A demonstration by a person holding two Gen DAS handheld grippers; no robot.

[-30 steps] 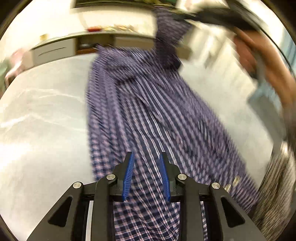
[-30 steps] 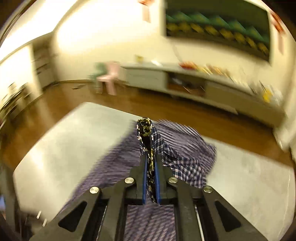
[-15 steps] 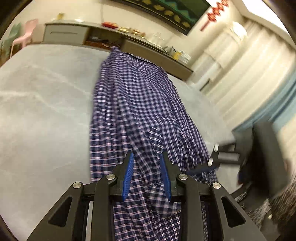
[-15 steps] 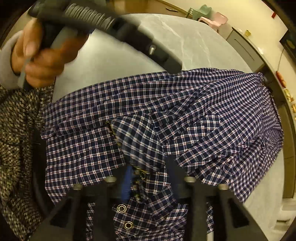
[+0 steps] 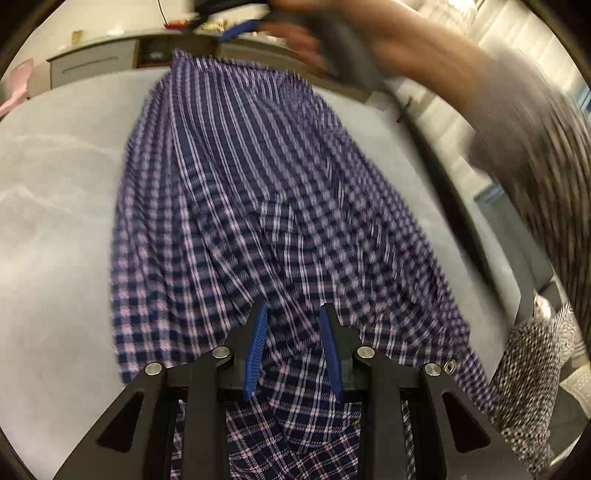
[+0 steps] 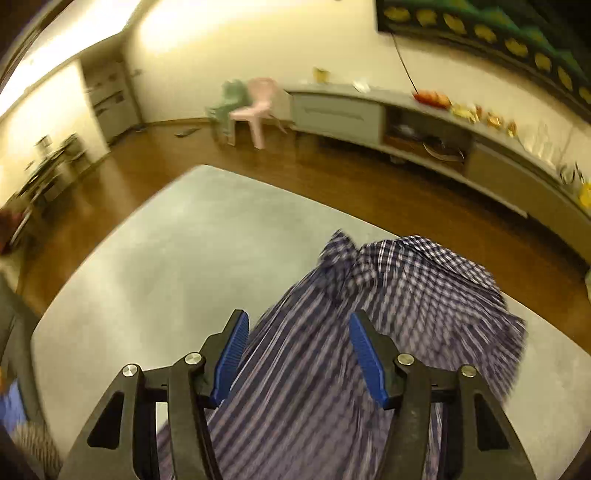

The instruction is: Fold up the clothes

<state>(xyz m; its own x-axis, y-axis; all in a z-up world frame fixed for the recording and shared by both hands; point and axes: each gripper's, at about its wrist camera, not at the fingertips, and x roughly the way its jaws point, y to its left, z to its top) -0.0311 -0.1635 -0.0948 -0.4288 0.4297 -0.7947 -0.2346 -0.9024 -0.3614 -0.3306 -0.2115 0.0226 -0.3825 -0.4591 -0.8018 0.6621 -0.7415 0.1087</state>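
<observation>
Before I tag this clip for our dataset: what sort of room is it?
Probably a home living room: a long low cabinet under a wall screen, a wood floor, and small plastic chairs.

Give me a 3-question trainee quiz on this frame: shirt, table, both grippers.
1. True or false: the right gripper is clamped on the shirt.
2. What does the shirt lie on? A) wood floor B) grey table C) pink chair
3. Fill in: the shirt's pattern is ____.

Key
1. False. Its jaws are opening, the pads stand apart and nothing is pressed between them; the cloth lies beyond.
2. B. It is spread lengthwise along the table.
3. Plaid, dark blue with light lines. The left gripper hangs over its near end, pads apart.
</observation>
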